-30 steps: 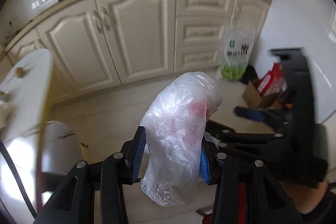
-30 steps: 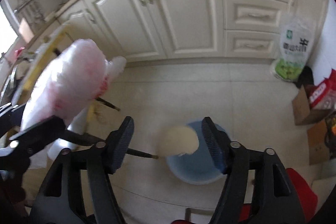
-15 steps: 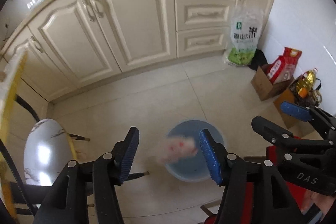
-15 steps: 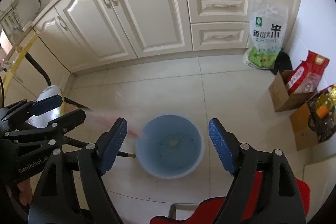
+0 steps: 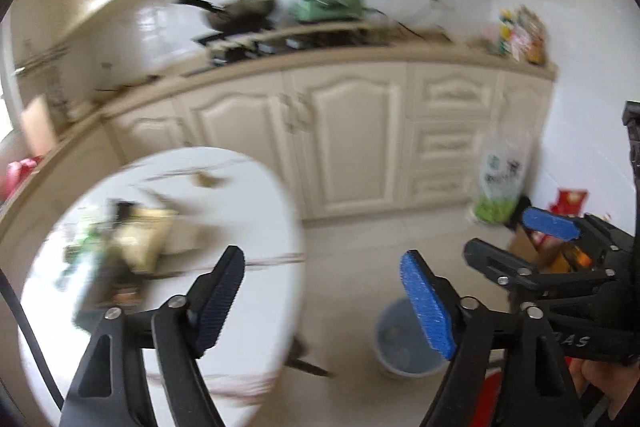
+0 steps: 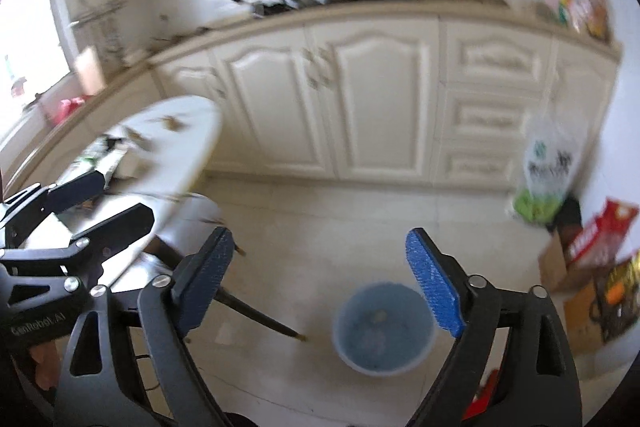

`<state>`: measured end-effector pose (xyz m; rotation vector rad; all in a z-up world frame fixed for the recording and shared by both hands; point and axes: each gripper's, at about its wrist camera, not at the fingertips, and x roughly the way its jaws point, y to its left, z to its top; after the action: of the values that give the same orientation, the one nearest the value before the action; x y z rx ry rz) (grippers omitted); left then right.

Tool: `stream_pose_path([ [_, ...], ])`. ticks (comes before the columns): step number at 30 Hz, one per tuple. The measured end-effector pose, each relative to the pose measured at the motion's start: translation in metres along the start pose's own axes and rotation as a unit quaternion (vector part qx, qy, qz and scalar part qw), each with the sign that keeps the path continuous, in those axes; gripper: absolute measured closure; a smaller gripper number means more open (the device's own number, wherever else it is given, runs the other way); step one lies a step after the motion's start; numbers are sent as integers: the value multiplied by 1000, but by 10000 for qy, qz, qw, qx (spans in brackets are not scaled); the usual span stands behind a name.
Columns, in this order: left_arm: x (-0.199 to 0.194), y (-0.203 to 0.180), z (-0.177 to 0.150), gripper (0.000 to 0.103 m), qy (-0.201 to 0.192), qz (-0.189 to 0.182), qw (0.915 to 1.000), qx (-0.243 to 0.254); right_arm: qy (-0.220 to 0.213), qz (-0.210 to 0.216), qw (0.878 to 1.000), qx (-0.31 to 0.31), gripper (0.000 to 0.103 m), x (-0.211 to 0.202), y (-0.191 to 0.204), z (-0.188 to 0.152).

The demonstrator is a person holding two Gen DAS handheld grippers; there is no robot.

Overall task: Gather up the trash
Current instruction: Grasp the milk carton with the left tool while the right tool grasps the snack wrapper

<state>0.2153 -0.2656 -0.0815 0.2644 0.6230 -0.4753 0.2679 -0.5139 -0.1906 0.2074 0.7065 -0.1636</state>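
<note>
A: How does the left gripper (image 5: 322,275) stand?

B: Its jaws are wide apart, and they have just been opening. Nothing is between the blue pads (image 5: 426,303), and they touch nothing. The gripper points forward and down, over the floor.

A: And the right gripper (image 6: 318,267)?

B: The same: the jaws are spread wide, they have just been opening further, and the gap between them is empty. It also tilts downward. In the left wrist view it shows at the right edge, just beside the left gripper, with a part of the person's hand (image 5: 600,381) under it. The two tools point nearly the same way.

A: Where does the trash lie?

B: Below and ahead of both grippers a blue bucket (image 6: 384,327) stands on the tiled floor (image 6: 320,211). Some small pale scraps lie on its bottom; what they are I cannot tell. To the left of the left gripper is a white round table (image 5: 256,195), and on it a heap of wrappers and scraps (image 5: 132,239), blurred. It is beside the left pad in the picture, not touching it.

A: What is farther away?

B: Cream cabinets (image 6: 360,95) run along the wall ahead. To the right, on the floor near them, a plastic sack with green print (image 6: 546,167) stands, and beside it some cardboard boxes (image 6: 580,267). On the counter above, a dark pan (image 5: 240,13) and a green thing are seen, both blurred.
</note>
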Motion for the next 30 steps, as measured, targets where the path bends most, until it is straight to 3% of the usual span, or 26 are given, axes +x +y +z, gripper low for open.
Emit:
stream_pose_path([
  [4, -37, 54, -15, 19, -224, 675, 9972, -242, -122, 350, 9985, -415, 12, -5, 69, 18],
  [7, -47, 84, -25, 17, -236, 957, 9942, -421, -134, 549, 9957, -739, 10, 1, 118, 27],
  [10, -52, 124, -41, 15, -147, 1183, 9900, -759, -51, 752, 9921, -1002, 10, 17, 161, 33],
  [14, -44, 157, -56, 15, 156, 1421, 9862, -838, 115, 874, 9877, -1289, 9, 41, 200, 34],
  [21, -1, 190, -65, 15, 723, 1394, 9826, -994, 448, 975, 9820, -1556, 9, 94, 231, 34],
  [30, 68, 222, -41, 16, 1087, 1127, 9835, -911, 873, 918, 9803, -1516, 9, 144, 249, 28],
])
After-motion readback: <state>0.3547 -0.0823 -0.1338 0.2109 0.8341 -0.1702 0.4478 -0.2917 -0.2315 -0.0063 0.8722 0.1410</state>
